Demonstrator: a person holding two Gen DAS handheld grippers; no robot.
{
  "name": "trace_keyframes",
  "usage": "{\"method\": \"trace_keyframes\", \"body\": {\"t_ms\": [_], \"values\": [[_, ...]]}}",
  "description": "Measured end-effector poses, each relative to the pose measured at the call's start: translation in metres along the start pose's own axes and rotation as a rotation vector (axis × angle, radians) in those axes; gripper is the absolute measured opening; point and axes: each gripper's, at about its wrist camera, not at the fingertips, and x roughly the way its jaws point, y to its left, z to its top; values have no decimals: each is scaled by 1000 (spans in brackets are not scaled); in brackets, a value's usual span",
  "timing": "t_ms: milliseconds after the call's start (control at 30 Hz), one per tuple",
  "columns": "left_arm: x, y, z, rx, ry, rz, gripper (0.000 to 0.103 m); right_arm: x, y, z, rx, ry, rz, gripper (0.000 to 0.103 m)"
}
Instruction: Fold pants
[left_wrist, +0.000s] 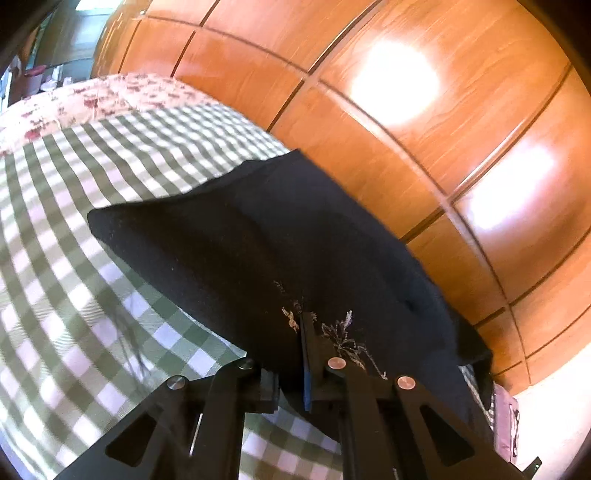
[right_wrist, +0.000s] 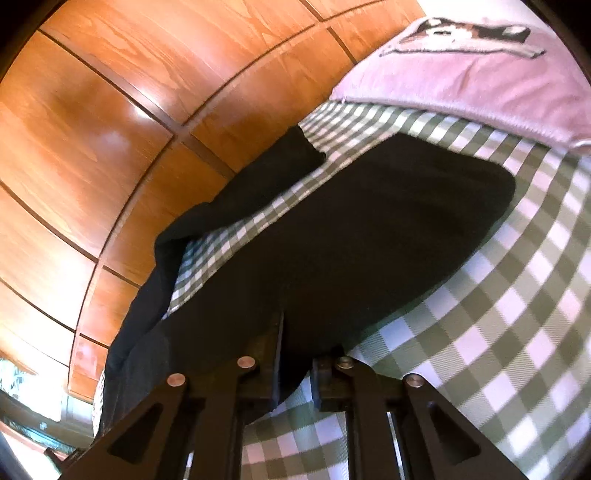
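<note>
Pants (left_wrist: 280, 251) in both jaws, over checked bedsheet (left_wrist: 74, 258).

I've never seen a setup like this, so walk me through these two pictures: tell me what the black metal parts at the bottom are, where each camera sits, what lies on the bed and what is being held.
There is no robot arm. A person holds a two-finger clamp in each hand, and each clamp has a wide-angle camera looking forward along its fingers, which bends straight lines.

One picture comes from the left gripper, the other from the right gripper. The black bars at the bottom are the clamps' own fingers.

On the green checked bedsheet lie dark pants. Each clamp is closed on an edge of that cloth. A small flower pattern shows by the left clamp.

Also visible: a pink pillow, a floral cover and a wooden wardrobe beside the bed.
</note>
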Motion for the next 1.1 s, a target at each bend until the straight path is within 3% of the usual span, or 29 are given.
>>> {"method": "trace_keyframes", "body": {"t_ms": [300, 500, 567, 633, 733, 800, 833, 900, 967, 1000, 1100], "values": [[-38, 16, -10, 5, 6, -4, 8, -28, 0, -24, -61, 55, -18, 12], [-37, 29, -28, 54, 34, 77, 10, -24, -12, -42, -68, 115, -51, 12], [-31, 32, -34, 70, 54, 125, 17, -28, -13, -44, -60, 110, -53, 15], [-32, 35, -37, 82, 42, 214, 35, -34, -13, -42, -56, 118, -73, 26], [-52, 42, -35, 73, -58, 357, 38, -55, -11, -36, -73, 81, -169, 38], [-70, 41, -29, 56, -149, 444, 38, -76, -12, -27, -77, -3, -248, 38], [-76, 38, -25, 51, -184, 452, 38, -87, -10, -21, -84, -57, -267, 40], [-84, 26, -16, 47, -238, 434, 39, -97, -4, -6, -103, -140, -245, 44], [-76, 5, -9, 67, -243, 377, 50, -90, 2, 7, -110, -148, -204, 54], [-65, -7, -6, 85, -221, 329, 56, -80, 6, 17, -98, -136, -155, 54], [-18, -51, -3, 139, -101, 196, 57, -46, 15, 35, -56, -84, -42, 54]]}}
